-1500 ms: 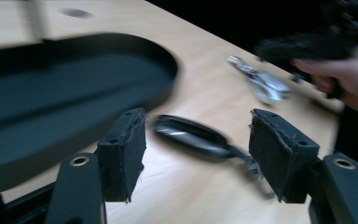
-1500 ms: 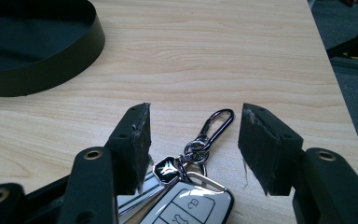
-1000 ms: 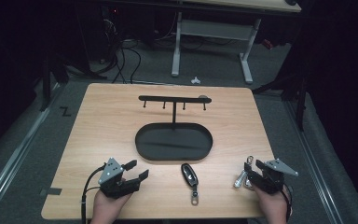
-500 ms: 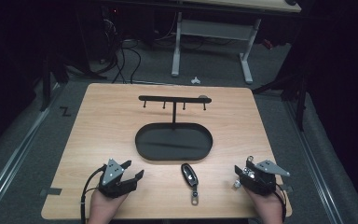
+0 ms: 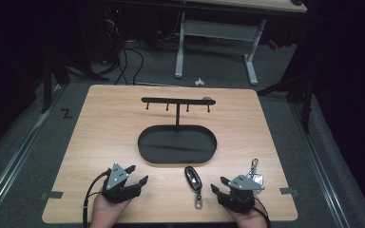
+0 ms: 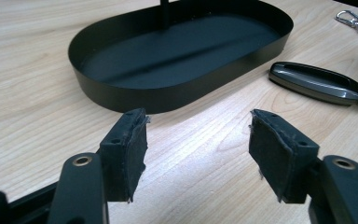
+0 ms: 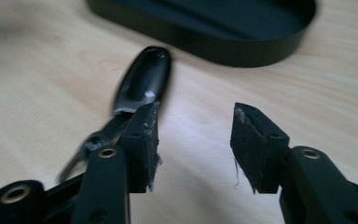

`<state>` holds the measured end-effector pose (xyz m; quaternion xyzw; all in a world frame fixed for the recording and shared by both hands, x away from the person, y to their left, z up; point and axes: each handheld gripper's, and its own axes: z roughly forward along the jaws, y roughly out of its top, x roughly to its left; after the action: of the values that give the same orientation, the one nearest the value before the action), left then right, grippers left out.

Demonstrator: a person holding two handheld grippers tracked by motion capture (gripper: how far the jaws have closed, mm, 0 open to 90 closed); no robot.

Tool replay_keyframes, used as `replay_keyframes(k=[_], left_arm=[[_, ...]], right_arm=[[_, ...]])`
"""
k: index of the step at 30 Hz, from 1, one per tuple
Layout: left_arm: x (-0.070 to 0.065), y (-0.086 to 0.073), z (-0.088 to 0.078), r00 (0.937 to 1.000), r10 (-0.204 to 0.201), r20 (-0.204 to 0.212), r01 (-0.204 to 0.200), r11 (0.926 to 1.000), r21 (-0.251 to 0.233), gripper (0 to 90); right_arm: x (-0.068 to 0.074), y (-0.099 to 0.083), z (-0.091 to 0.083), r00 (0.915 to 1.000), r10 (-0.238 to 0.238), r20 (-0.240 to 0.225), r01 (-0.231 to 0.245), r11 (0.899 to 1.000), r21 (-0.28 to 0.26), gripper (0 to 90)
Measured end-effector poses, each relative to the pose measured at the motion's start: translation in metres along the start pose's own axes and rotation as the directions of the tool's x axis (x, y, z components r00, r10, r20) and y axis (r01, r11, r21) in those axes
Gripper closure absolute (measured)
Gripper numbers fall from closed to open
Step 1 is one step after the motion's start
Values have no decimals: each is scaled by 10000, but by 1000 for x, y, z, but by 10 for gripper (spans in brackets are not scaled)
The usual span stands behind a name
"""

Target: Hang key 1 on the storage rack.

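My left gripper [image 5: 132,175] released, jaws just widening, my right gripper [image 5: 221,186] released, narrowing beside key fob [image 5: 193,177], black oval tray [image 5: 145,142] holding just its rack's post [image 5: 177,115]

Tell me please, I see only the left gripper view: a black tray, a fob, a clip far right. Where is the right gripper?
Observer: The right gripper is near the table's front edge, right of the fob, with its jaws pointing at it. They have just been closing, with nothing between them.
Operator: What is the clip joined to?
Observer: The clip belongs to a small bunch lying just behind the right gripper, apart from the fob. What else is on it I cannot tell.
Operator: What does the post in the tray carry?
Observer: The post rises from the tray and holds a bar with four hooks under it. Nothing hangs on them.
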<state>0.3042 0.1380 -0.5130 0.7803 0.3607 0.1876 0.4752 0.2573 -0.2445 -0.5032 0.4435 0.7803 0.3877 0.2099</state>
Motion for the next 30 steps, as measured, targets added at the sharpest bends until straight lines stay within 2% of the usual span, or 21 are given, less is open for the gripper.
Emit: replay_keyframes(k=[3,5,6,7,9,11,14,17,19,24,29,30], left_arm=[[-2,0,1,10000,76,57,-77,10000,46,374],[-3,1,2,9999,109,85,-110,9999,65,375],[-3,1,2,9999,109,85,-110,9999,65,376],[-4,0,3,9998,176,73,-176,9998,97,376],[-4,0,4,9998,190,100,-191,9997,145,376],[-5,0,4,9997,238,106,-240,9995,186,375],[-6,-1,5,9995,283,150,-287,9993,248,375],[-8,-1,6,9992,355,180,-361,9989,314,375],[-8,-1,7,9990,388,206,-395,9987,335,375],[-8,-1,7,9990,379,249,-387,9986,348,375],[-8,-1,7,9990,320,304,-329,9990,300,375],[-8,-1,7,9990,314,313,-324,9990,313,375]], right_arm=[[16,-2,7,9988,-416,-241,419,9990,121,581],[27,-1,9,9972,-676,-309,675,9977,-48,677],[27,-1,9,9972,-676,-309,675,9977,-48,677],[34,1,10,9949,-755,-673,753,9971,-56,771],[39,3,12,9926,-635,-1035,641,9979,27,834],[46,2,13,9890,-764,-1267,775,9970,36,885],[57,0,18,9810,-1077,-1615,1138,9931,291,899],[64,-3,22,9750,-1359,-1755,1469,9878,511,899],[66,-4,25,9748,-1453,-1692,1584,9851,668,899],[61,-6,27,9790,-1379,-1500,1515,9849,835,899],[54,-6,26,9832,-1223,-1357,1345,9873,847,899],[49,-6,25,9864,-1082,-1236,1196,9889,885,899]])
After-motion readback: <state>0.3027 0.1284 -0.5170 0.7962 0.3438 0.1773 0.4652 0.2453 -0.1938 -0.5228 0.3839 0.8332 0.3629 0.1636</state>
